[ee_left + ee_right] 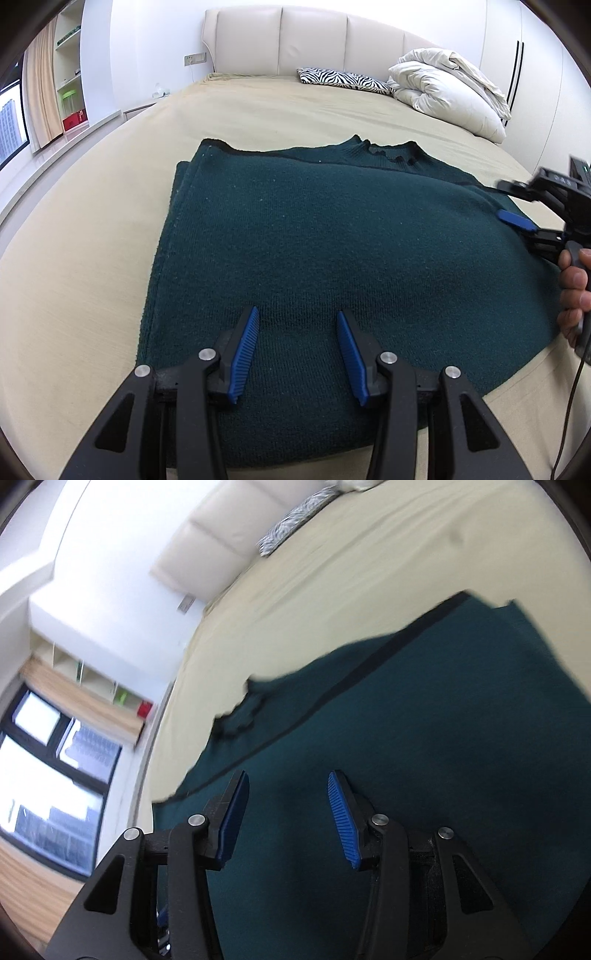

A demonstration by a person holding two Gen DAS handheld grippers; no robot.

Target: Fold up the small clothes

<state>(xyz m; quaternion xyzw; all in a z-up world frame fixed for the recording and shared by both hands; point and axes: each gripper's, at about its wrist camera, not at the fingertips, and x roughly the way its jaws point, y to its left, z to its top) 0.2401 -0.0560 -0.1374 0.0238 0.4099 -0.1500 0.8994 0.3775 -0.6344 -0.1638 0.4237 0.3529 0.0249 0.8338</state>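
A beige bed (92, 258) fills both views, with a dark green knit sweater (332, 240) lying flat mid-frame, its left side apparently already folded inward; further folds look outstanding. The left gripper (297, 350) hovers over its near hem, jaws part-open and empty. The right gripper (286, 812) hangs above the sweater's right side, jaws likewise part-open, gripping nothing.

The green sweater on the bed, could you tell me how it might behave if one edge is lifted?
The sweater would probably droop, since its knit lies limp and layered. It looks thick, so likely weighty for cloth. The fuzzy surface should resist slipping.
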